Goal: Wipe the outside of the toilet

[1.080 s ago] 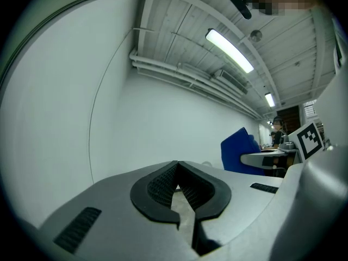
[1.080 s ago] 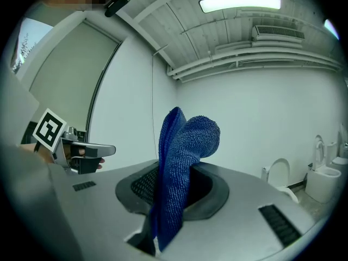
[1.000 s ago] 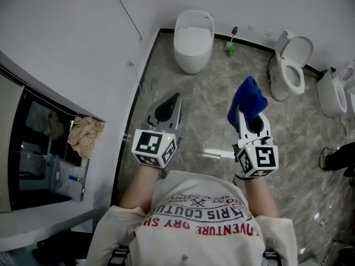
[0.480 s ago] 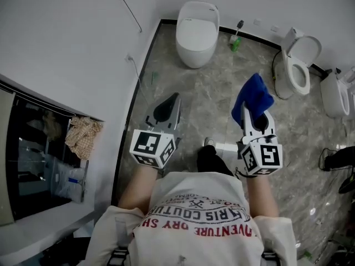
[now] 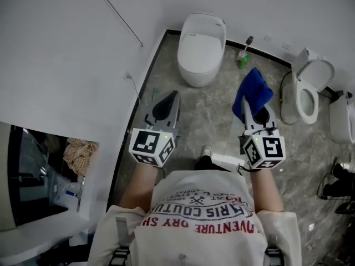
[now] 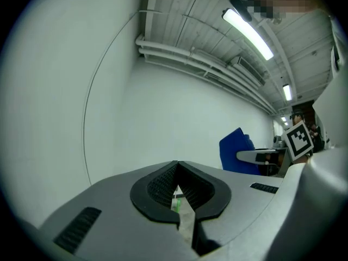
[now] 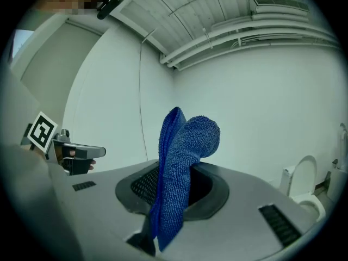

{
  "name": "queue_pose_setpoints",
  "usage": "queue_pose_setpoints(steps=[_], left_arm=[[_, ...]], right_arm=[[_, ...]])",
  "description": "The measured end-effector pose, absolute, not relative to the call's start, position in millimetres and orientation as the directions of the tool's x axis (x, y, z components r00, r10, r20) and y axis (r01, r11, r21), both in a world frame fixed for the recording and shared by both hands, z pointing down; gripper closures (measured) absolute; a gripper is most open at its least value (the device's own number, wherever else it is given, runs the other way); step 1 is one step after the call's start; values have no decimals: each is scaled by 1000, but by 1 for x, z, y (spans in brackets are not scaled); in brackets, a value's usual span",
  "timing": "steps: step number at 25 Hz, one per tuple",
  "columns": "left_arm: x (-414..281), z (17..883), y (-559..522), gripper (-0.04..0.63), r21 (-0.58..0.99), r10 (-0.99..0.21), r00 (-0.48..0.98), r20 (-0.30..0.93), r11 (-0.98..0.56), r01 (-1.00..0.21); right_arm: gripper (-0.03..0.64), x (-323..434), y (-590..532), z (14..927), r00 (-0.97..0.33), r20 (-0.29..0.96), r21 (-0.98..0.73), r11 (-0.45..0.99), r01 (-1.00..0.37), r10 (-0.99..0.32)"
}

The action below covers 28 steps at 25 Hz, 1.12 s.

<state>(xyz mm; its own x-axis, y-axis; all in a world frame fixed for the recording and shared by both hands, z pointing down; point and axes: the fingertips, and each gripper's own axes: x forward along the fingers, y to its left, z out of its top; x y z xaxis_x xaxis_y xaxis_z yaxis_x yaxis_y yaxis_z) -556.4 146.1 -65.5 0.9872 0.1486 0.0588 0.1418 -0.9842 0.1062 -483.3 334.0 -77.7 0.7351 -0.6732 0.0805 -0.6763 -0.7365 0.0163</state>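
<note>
Toilet (image 5: pixel 201 49) with its lid down stood against the far wall, well ahead of both grippers and untouched. It sat lower and larger in our head view than half a second before, and the marbled grey floor (image 5: pixel 205 118) had slid down with it. We held our left gripper (image 5: pixel 173 98) with its jaws together on nothing, aimed toward the toilet's left side, much as earlier. Our right gripper (image 5: pixel 255 119) was clamped on the blue cloth (image 5: pixel 252 93), which rose out of the jaws in a folded bunch and flopped over at the top, as before. In the right gripper view the cloth (image 7: pixel 179 162) filled the space between the pads. Our shoe (image 5: pixel 206 151) showed between the two grippers, with less of the dark trouser leg in sight than a moment ago.

Beyond the cloth, a toilet brush in a green holder (image 5: pixel 243 57) stood by the wall, just right of the toilet. Farther right, a second toilet (image 5: pixel 310 96) had its lid raised, and a third white fixture (image 5: pixel 341 118) was cut by the frame edge. The floor tiles were glossy. A white wall (image 5: pixel 66 65) ran down our left with a thin cable (image 5: pixel 117 14) on it. Lower down, a patterned rag (image 5: pixel 79 155) lay at the edge of a dark recess. Overhead, the left gripper view showed white pipes (image 6: pixel 190 56) and a strip light (image 6: pixel 247 29).
</note>
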Motion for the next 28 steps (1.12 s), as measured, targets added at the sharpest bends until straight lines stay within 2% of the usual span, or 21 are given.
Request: queue_pose_setpoints(steps=[6,13,28], left_arm=[[-449,-67,133,589,165,76,996,50,-984,67],[-354,-27,104,589,200,53,987,151,-980,22],[-51,14,-40,589,269,132,977,167,-960,84]], right_arm=[[540,-358,344,-85,721,91,47,-720,-693,-687],[540,-249,325,-60,729,139,-5,-737,-676,-670],[540,32,192,-1,767,256,-25,-797,-603,-588]])
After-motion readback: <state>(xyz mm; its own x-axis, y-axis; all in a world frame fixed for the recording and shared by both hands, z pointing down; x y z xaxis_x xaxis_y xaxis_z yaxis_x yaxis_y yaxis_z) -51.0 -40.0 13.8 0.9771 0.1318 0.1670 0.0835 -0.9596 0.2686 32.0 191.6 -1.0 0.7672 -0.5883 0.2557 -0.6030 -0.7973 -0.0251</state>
